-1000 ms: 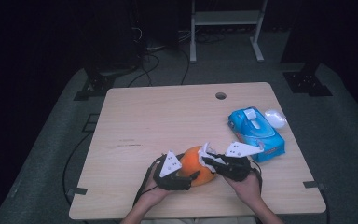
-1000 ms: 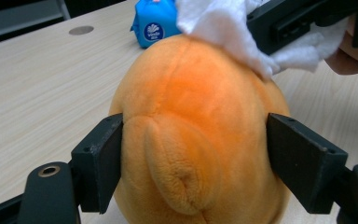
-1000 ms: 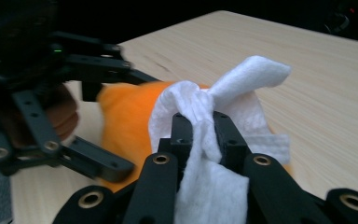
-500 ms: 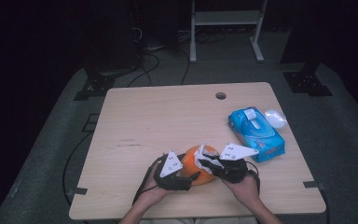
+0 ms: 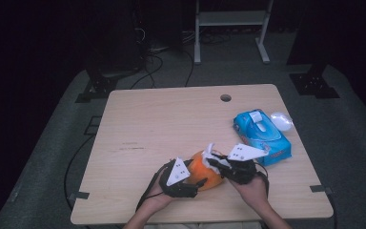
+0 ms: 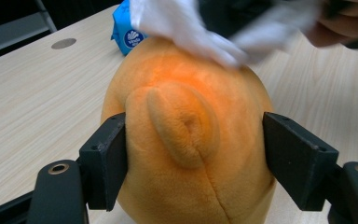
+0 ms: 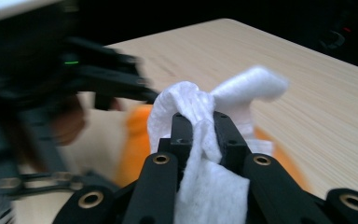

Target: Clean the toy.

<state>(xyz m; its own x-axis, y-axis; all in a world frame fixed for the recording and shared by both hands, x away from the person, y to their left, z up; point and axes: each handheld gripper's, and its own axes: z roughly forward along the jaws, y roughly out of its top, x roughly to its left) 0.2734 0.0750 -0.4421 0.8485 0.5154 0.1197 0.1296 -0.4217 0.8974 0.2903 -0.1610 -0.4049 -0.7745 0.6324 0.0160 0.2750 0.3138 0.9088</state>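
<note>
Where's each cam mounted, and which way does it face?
High view: above the person's side, looking forward and down at the table; both forearms show.
Left gripper view: on the left gripper, facing the orange plush.
Right gripper view: on the right gripper, facing its wipe.
All share plush and wipe.

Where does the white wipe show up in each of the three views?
High view: white wipe low centre, on the orange plush toy.
Left gripper view: top edge, on the toy's far side.
Right gripper view: centre, pinched in the right gripper.
Shared landmark: the orange plush toy.
</note>
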